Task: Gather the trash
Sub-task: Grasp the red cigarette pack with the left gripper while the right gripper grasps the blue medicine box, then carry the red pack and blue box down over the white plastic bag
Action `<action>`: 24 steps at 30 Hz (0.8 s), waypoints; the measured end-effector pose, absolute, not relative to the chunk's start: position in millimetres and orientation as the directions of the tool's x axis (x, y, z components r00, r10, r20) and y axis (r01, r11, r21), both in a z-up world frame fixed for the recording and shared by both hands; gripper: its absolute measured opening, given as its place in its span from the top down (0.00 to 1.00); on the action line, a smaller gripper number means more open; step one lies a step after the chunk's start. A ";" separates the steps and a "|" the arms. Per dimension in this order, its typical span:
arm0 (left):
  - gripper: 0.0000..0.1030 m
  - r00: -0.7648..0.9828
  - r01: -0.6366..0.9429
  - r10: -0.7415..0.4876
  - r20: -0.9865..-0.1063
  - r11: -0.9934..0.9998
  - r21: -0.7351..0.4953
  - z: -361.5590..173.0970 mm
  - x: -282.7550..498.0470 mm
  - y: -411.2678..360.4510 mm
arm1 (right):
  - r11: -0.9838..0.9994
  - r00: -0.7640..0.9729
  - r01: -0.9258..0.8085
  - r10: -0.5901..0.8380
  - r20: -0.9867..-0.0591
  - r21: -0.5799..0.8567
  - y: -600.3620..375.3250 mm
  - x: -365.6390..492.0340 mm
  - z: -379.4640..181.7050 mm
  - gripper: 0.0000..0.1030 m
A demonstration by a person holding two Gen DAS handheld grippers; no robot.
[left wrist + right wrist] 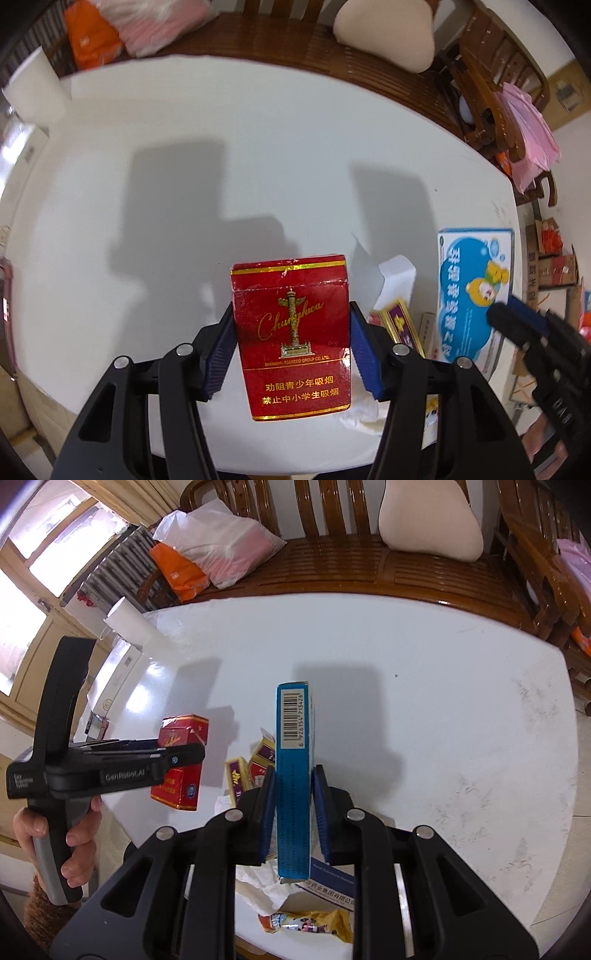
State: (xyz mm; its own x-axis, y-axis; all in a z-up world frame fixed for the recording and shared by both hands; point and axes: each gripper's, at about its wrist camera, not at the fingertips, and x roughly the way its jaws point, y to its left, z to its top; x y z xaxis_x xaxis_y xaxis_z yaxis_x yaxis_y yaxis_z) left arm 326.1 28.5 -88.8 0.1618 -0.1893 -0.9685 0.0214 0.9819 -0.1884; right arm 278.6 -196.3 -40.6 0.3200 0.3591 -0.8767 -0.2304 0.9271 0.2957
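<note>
Both grippers loaded: red cigarette pack in the left, blue box in the right, both up off the table.

The left gripper point(291, 347) is clamped on the sides of the red cigarette pack point(291, 338), lid closed so no telling what's inside; the right gripper point(293, 808) pinches the blue box point(294, 775) edge-on, barcode end up, held above the white table point(424, 709). Under them sits a little trash pile: crumpled tissue point(264, 884), small yellow-purple cartons point(258, 764) and a yellow snack wrapper point(314, 925), partly hidden by the grippers. From the right wrist view the person's left hand point(62, 834) wraps the handle, the gripper held level. A paper roll point(127, 624) stands at the far edge.
</note>
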 end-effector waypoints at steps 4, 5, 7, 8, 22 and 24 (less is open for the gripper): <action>0.46 0.183 0.060 -0.193 -0.964 0.981 -0.185 -70.5 314.9 28.0 | 0.933 0.350 -0.237 0.341 -0.873 0.270 -192.9 267.0 -24.3 0.80; 0.46 0.194 0.077 -0.189 -0.963 0.981 -0.177 -63.2 308.6 26.8 | 0.934 0.354 -0.238 0.337 -0.872 0.265 -190.8 263.9 -20.6 0.80; 0.46 0.205 0.098 -0.189 -0.960 0.980 -0.172 -53.3 300.8 24.7 | 0.937 0.361 -0.242 0.330 -0.872 0.254 -187.9 255.9 -13.2 0.80; 0.46 0.211 0.111 -0.190 -0.959 0.979 -0.170 -46.8 293.7 23.8 | 0.937 0.364 -0.244 0.326 -0.873 0.248 -185.7 251.0 -10.5 0.80; 0.46 0.260 0.213 -0.188 -0.947 0.968 -0.133 -9.4 218.6 21.0 | 0.952 0.387 -0.262 0.254 -0.886 0.158 -166.9 173.1 10.9 0.80; 0.46 0.261 0.229 -0.189 -0.946 0.965 -0.130 -8.0 208.3 18.3 | 0.950 0.387 -0.276 0.246 -0.889 0.143 -163.0 158.8 12.1 0.80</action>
State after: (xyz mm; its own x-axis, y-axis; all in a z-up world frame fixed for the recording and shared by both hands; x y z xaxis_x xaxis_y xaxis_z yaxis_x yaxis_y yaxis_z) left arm 208.3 18.3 -8.0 0.2614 -0.1895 -0.9465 0.2292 0.9647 -0.1298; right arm 158.8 -163.0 12.1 0.3869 0.2463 -0.8886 -0.2763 0.9504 0.1431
